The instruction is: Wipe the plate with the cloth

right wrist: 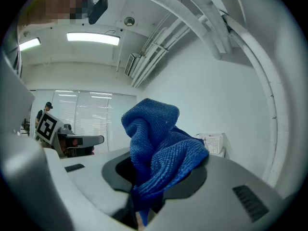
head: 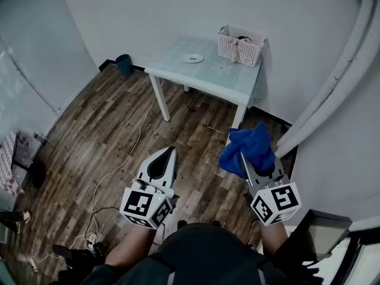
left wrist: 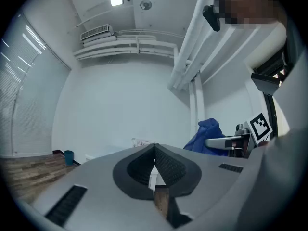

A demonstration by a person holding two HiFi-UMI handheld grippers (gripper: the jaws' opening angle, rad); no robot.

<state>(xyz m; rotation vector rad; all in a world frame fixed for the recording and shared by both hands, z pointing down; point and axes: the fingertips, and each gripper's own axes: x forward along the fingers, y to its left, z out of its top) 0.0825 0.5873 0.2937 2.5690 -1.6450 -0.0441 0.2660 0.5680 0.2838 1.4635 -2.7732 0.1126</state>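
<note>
inside right gripper, blue cloth

So the small round white plate lies on the pale square worktop, and the white plastic lattice basket is to its right at the back corner. Well in front of that, the left tool sits beside the right tool, which has the bunched blue knit cloth clamped in it.

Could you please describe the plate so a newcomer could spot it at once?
Find the pale table standing against the far wall. The plate lies on its left part, left of the white basket; it is the only flat round dish there.
</note>
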